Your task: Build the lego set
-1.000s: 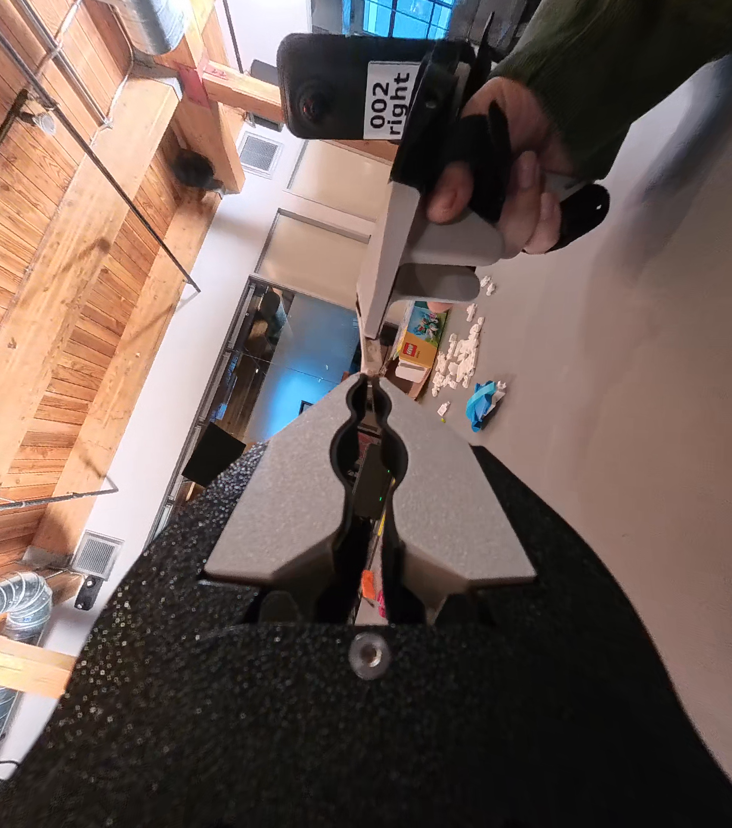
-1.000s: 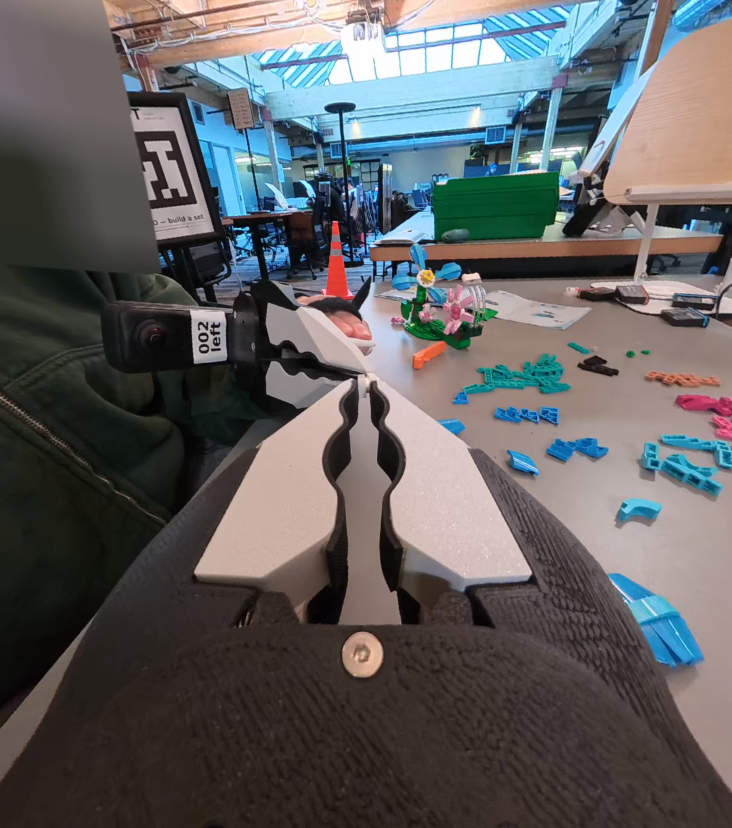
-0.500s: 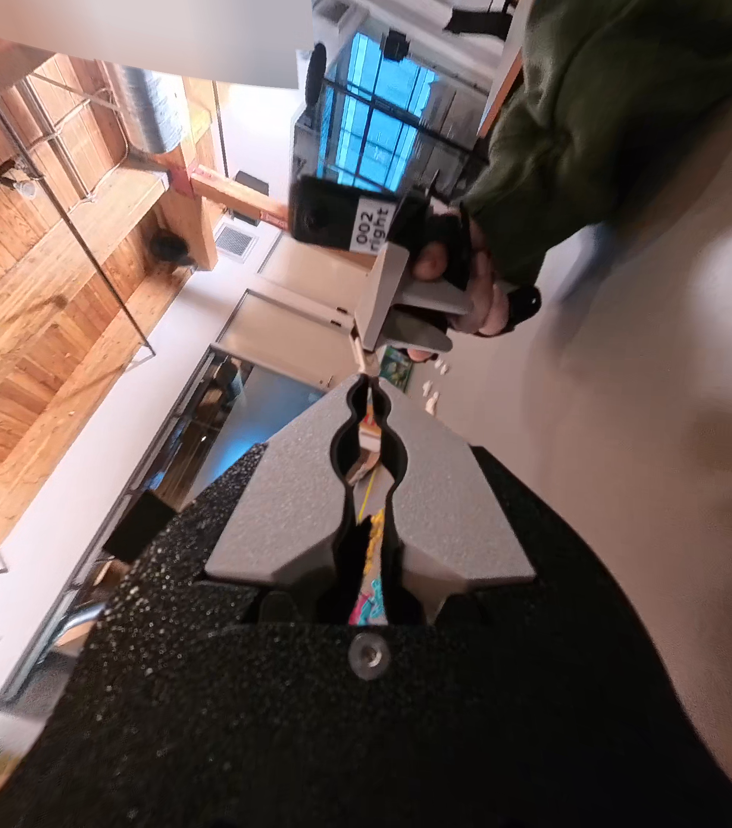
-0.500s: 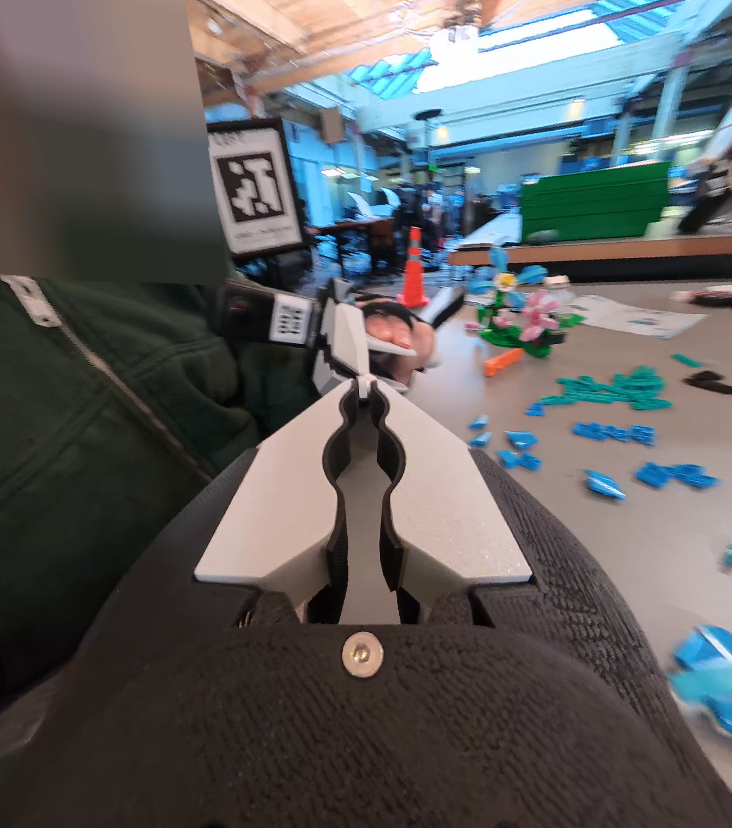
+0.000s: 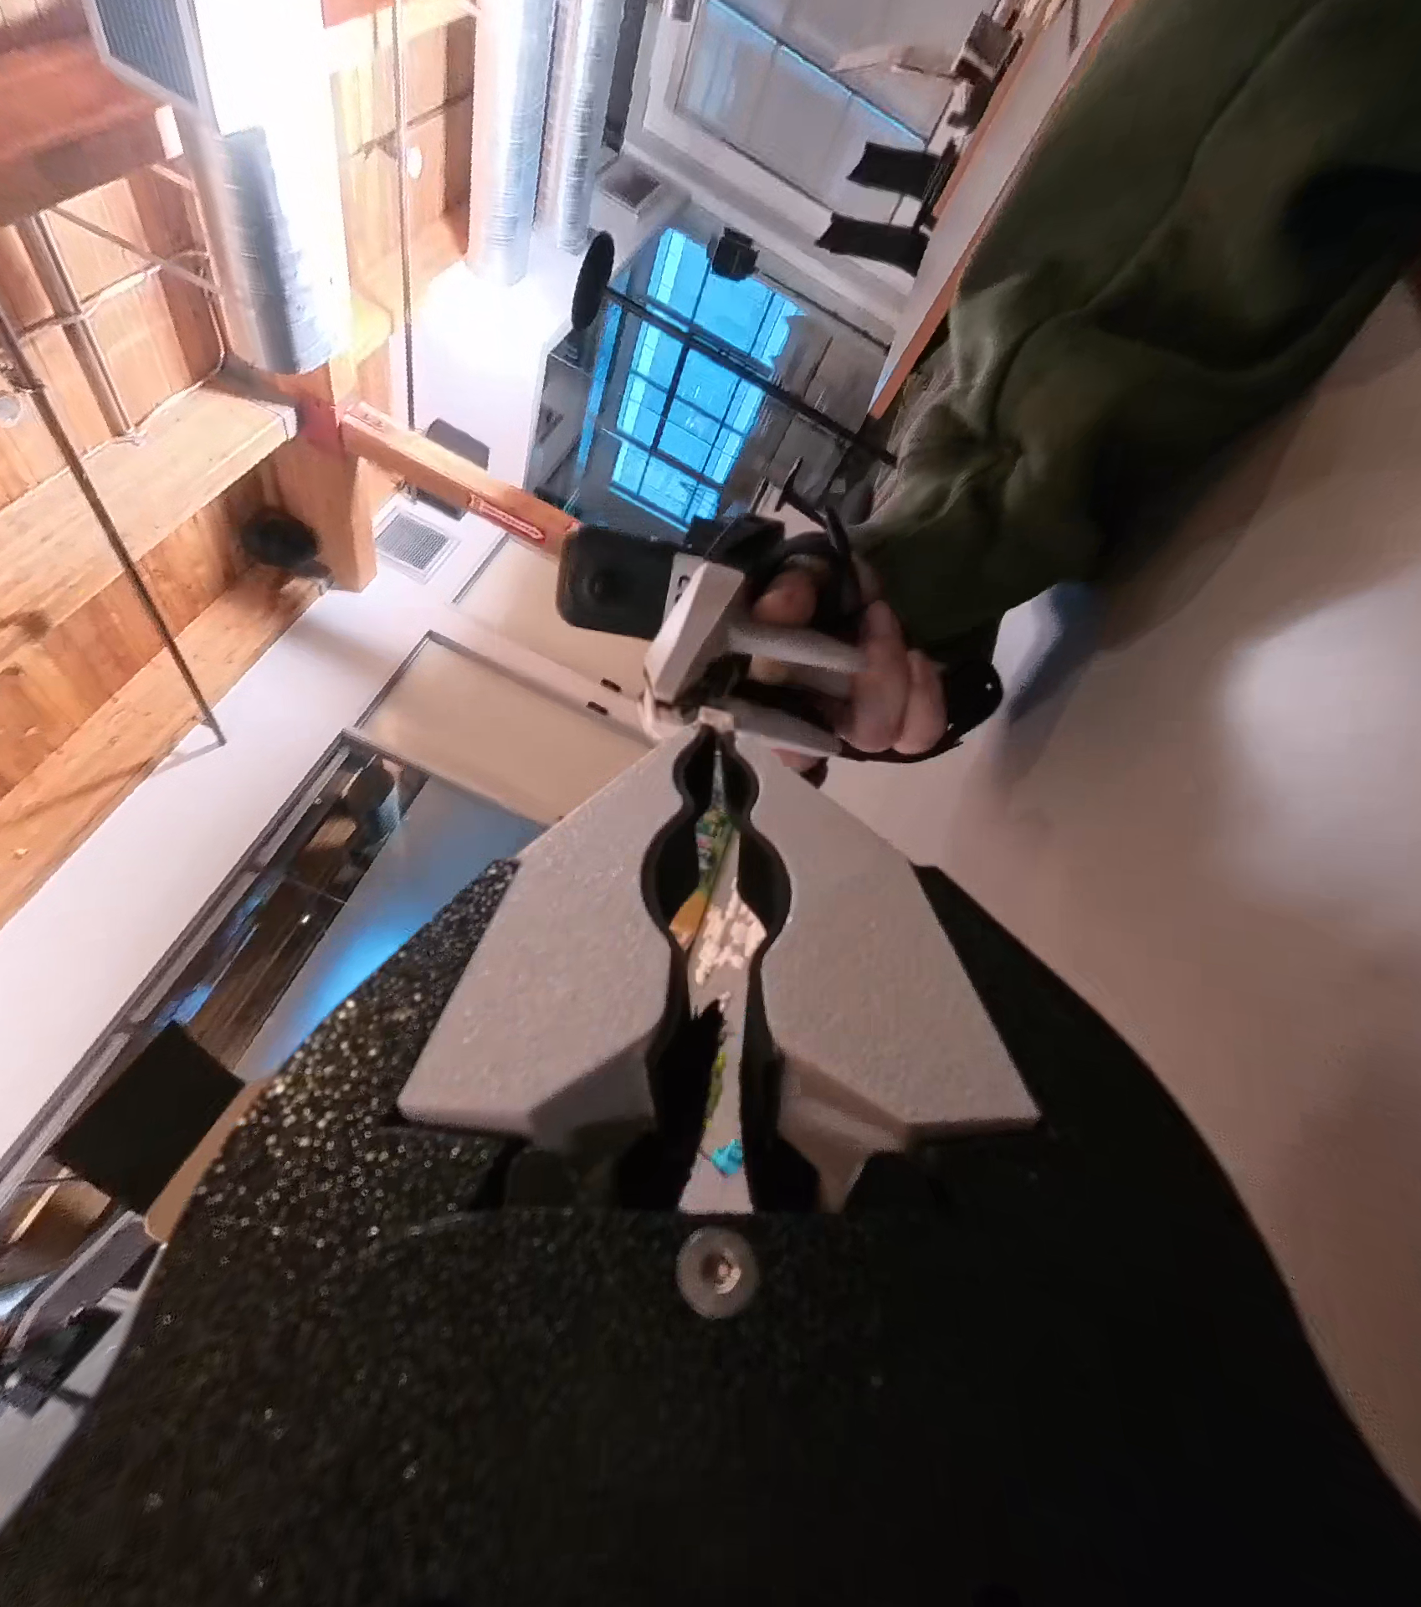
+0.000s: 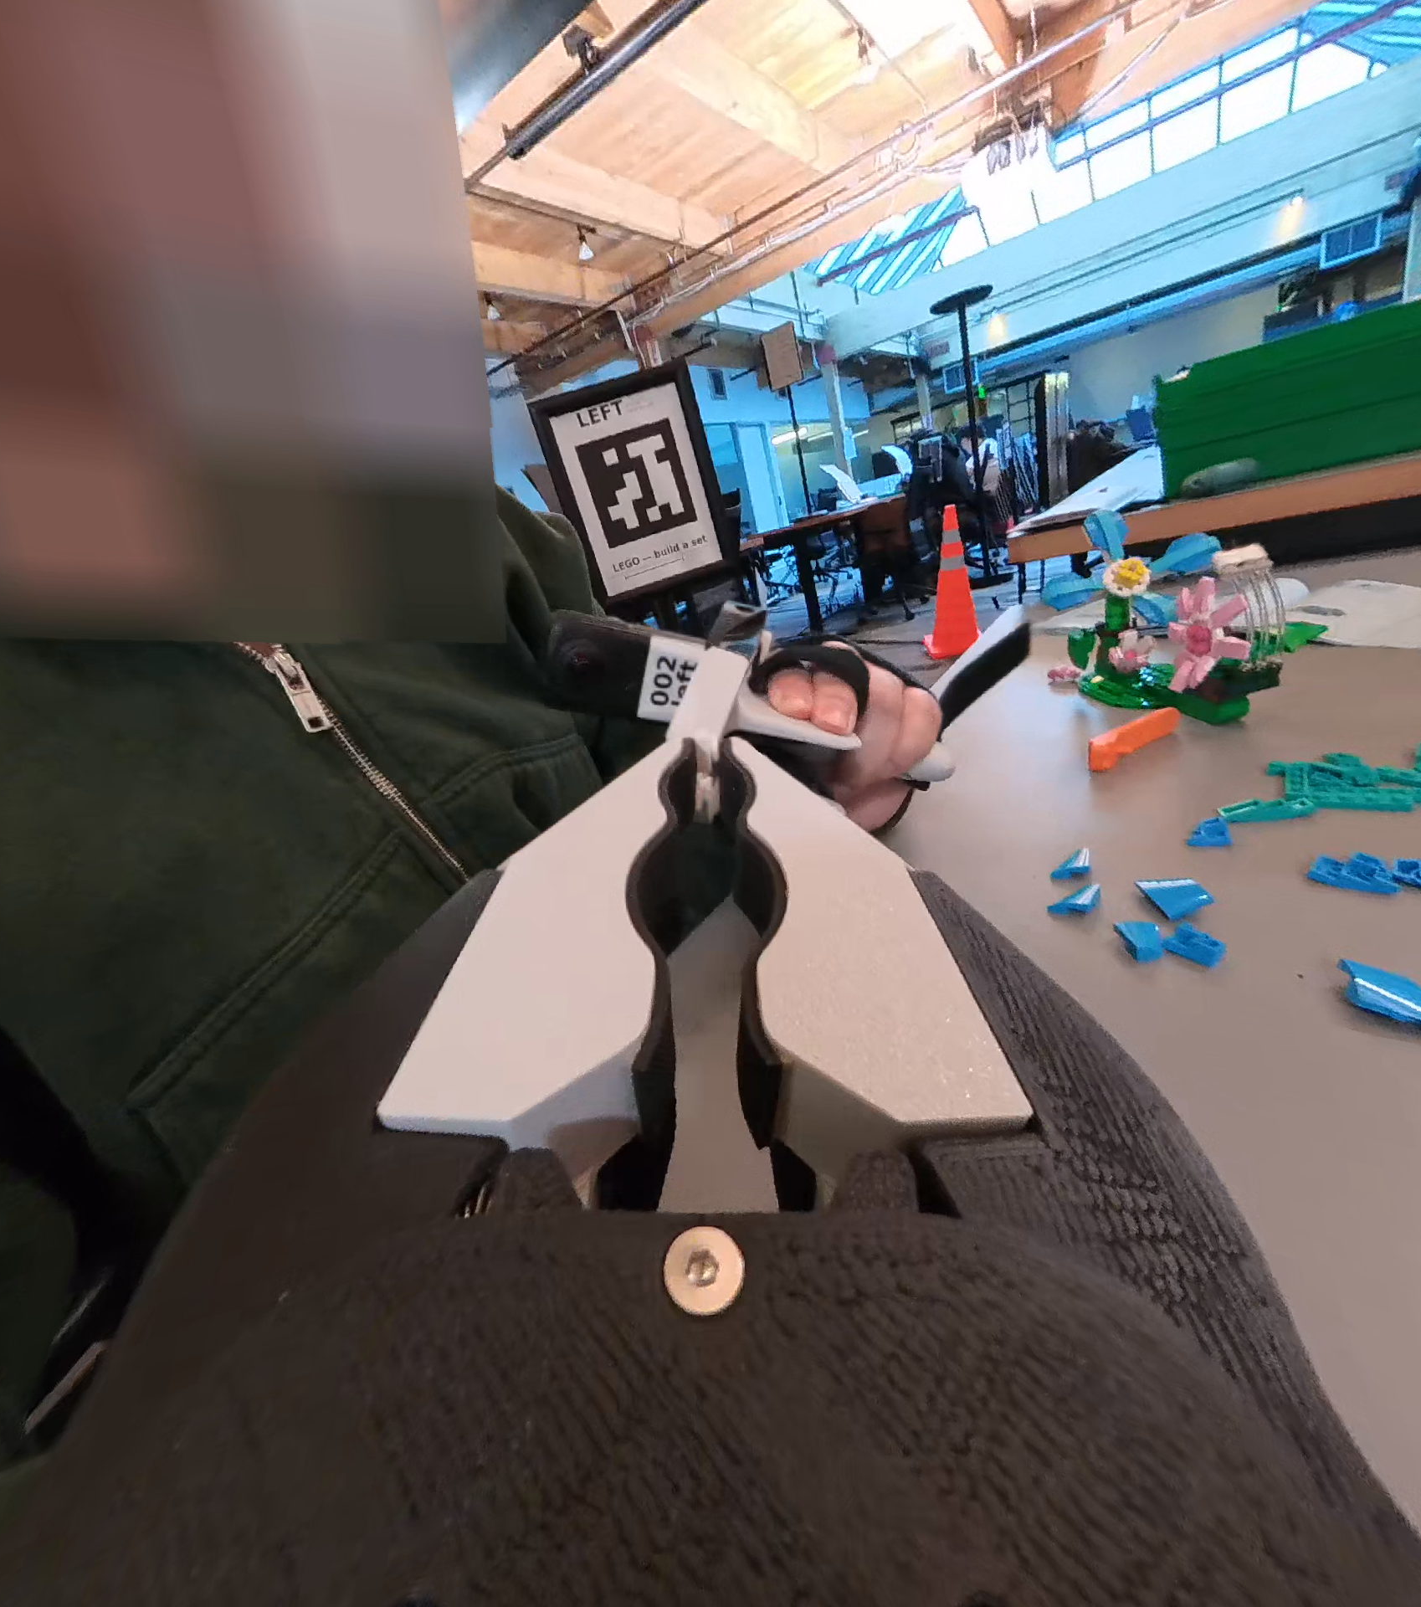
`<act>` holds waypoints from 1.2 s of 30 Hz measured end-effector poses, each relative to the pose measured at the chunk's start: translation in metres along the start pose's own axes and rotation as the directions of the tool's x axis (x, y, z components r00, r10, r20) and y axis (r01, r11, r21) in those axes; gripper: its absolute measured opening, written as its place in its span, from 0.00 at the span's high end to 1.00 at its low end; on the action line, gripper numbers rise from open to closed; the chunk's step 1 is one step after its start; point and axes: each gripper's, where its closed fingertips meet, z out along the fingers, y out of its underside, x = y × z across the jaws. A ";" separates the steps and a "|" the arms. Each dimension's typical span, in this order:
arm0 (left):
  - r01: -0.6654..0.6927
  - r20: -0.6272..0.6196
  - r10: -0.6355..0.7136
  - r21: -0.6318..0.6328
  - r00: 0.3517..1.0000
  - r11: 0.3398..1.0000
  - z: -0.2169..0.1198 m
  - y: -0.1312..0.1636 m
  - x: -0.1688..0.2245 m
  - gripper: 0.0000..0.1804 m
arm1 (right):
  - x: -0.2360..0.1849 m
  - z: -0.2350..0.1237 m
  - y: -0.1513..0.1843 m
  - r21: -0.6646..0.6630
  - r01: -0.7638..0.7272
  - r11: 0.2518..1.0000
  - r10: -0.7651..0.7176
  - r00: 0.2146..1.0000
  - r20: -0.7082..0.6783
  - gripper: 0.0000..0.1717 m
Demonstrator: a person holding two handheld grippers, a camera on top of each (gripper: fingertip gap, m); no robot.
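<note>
My right gripper [image 6: 705, 770] is held above the grey table [image 6: 1211, 1130] and is shut on a small white piece [image 6: 703, 787] at its fingertips. My left gripper [image 5: 711, 737] is shut, and I see nothing between its tips. The two grippers point at each other and their tips nearly meet. In the left wrist view the white piece [image 5: 716, 717] sits just beyond my left tips, at the tip of the right gripper. A hand [image 6: 863, 722] grips the left gripper's handle, and another hand [image 5: 890, 687] grips the right one.
A person in a dark green jacket [image 6: 168, 870] is close on the left. On the table lie blue pieces [image 6: 1176, 896], teal pieces [image 6: 1403, 783], an orange piece [image 6: 1129, 737] and a brick flower model [image 6: 1168, 643]. An orange cone [image 6: 953, 600] and a framed sign [image 6: 637, 487] stand behind. Left and right tips are no more than a few centimetres apart.
Both views have swung as the hands turned. The left gripper has come up to my right gripper's tips. The white piece stays in the right grasp, and the left stays shut.
</note>
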 end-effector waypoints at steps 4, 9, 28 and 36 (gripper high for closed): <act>0.036 0.056 -0.033 -0.044 0.998 0.998 -0.002 0.011 -0.012 1.00 | 0.002 -0.006 -0.007 0.020 0.038 0.999 -0.038 0.999 -0.040 0.98; 0.029 0.063 -0.026 -0.052 0.998 0.998 -0.001 0.011 -0.012 1.00 | 0.005 -0.001 0.001 -0.026 0.046 0.999 -0.047 0.998 -0.049 0.98; 0.065 0.053 -0.064 -0.012 0.997 0.998 -0.005 0.008 -0.012 1.00 | 0.009 0.004 0.001 -0.002 0.034 0.999 -0.034 0.997 -0.075 0.96; 0.060 0.058 -0.059 -0.015 0.997 0.998 -0.006 0.007 -0.012 1.00 | 0.008 0.005 -0.001 -0.001 0.076 0.997 -0.076 0.993 -0.085 0.97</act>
